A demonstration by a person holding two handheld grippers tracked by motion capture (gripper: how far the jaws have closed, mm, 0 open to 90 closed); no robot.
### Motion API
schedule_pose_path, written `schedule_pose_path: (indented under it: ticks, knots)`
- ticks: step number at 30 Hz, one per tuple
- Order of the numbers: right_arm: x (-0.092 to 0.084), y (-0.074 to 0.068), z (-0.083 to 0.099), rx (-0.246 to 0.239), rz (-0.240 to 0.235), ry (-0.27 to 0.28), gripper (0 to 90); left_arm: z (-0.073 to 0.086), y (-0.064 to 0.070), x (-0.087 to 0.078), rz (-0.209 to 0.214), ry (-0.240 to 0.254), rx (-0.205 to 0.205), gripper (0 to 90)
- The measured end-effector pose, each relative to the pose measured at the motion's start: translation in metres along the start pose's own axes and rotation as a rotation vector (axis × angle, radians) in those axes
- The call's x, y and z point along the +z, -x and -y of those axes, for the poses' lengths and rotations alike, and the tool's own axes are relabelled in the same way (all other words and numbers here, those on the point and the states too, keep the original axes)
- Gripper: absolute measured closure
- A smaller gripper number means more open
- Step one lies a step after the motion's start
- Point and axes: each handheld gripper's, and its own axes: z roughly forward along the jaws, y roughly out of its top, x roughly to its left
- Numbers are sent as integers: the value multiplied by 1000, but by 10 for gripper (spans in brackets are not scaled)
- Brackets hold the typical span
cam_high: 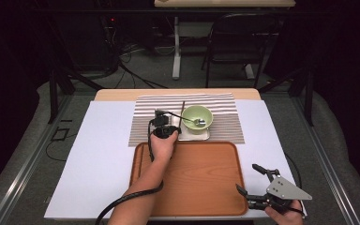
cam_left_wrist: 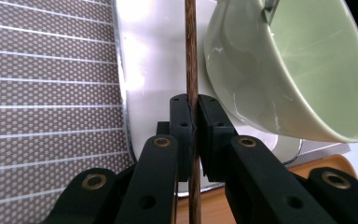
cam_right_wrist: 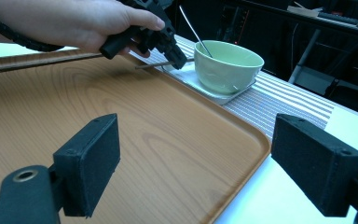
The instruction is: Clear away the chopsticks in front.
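The left tongs (cam_high: pixel 163 123), black two-jaw tongs carried in the person's left hand (cam_high: pixel 162 143), stood over the far rim of the tray and were pinching a thin dark brown wooden chopstick (cam_left_wrist: pixel 191 60). In the left gripper view the two pads were pressed against the stick from either side, and the stick ran on past the fingertips across a small white rectangular plate (cam_left_wrist: pixel 154 60). To the left of these tongs lay a grey and white striped woven placemat (cam_left_wrist: pixel 46 93), which carried the plate. Just to the right of the pinched stick, on the plate, sat a pale green glazed ceramic bowl (cam_high: pixel 197 118); whether the stick touched the bowl could not be told. A metal spoon (cam_high: pixel 194 121) rested in the bowl with its handle pointing toward the left tongs. Between the two tongs lay a brown rectangular wooden tray (cam_high: pixel 197 180), on a white table cover (cam_high: pixel 98 154). The right tongs (cam_high: pixel 252 183) hung at the near right corner of the tray, well apart from the chopstick, with jaws spread wide and nothing between them. No brand, label or legible writing was seen on any item.
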Motion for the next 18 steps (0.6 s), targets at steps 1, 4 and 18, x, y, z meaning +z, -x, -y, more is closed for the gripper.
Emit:
schedule_pose_path:
  ticks: [1, 4, 18]
  knots:
    - [0, 0, 0, -1, 0, 0, 153, 0, -1, -2, 1, -1, -1, 848]
    - [0, 0, 0, -2, 1, -1, 153, 0, -4, -6, 1, 5, -9, 848]
    - [0, 0, 0, -3, 2, -3, 153, 2, -25, -28, -9, 35, -40, 848]
